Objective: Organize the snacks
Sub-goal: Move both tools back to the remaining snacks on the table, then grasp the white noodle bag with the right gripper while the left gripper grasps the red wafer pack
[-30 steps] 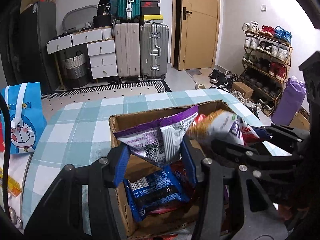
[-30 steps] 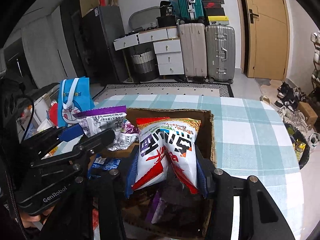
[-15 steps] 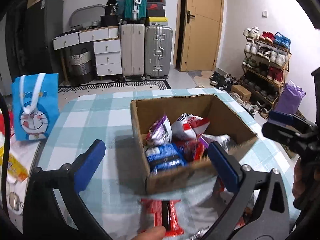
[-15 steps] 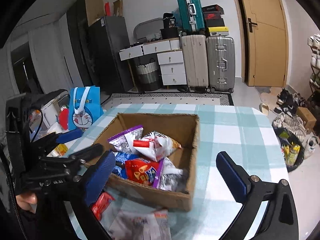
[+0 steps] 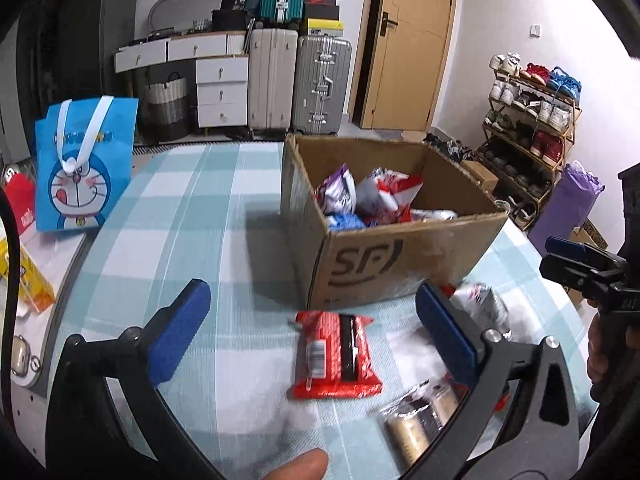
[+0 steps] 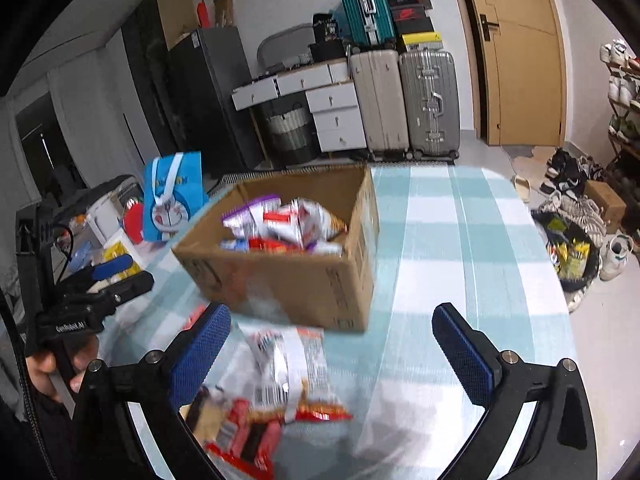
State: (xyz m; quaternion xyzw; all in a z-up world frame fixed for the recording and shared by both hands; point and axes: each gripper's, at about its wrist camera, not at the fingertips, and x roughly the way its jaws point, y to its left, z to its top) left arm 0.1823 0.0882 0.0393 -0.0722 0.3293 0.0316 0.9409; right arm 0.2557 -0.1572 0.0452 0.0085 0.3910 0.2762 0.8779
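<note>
A cardboard box (image 5: 404, 256) with several snack bags inside stands on the checked table; it also shows in the right wrist view (image 6: 304, 280). My left gripper (image 5: 316, 324) is open and empty, above a red snack pack (image 5: 334, 354) lying in front of the box. A gold-and-black pack (image 5: 420, 420) and a white bag (image 5: 482, 304) lie to its right. My right gripper (image 6: 332, 352) is open and empty, above a white bag (image 6: 292, 368) and red packs (image 6: 244, 440) in front of the box.
A blue cartoon bag (image 5: 82, 164) stands at the table's left edge, with a yellow box (image 5: 28, 280) beside it. Suitcases (image 5: 300, 80), drawers and a shoe rack (image 5: 528, 120) stand behind the table. The table (image 6: 460, 240) extends to the right of the box.
Both grippers let go of their snack bags into the box, opened wide and pulled back toward me. More loose packs in front of the box came into view.
</note>
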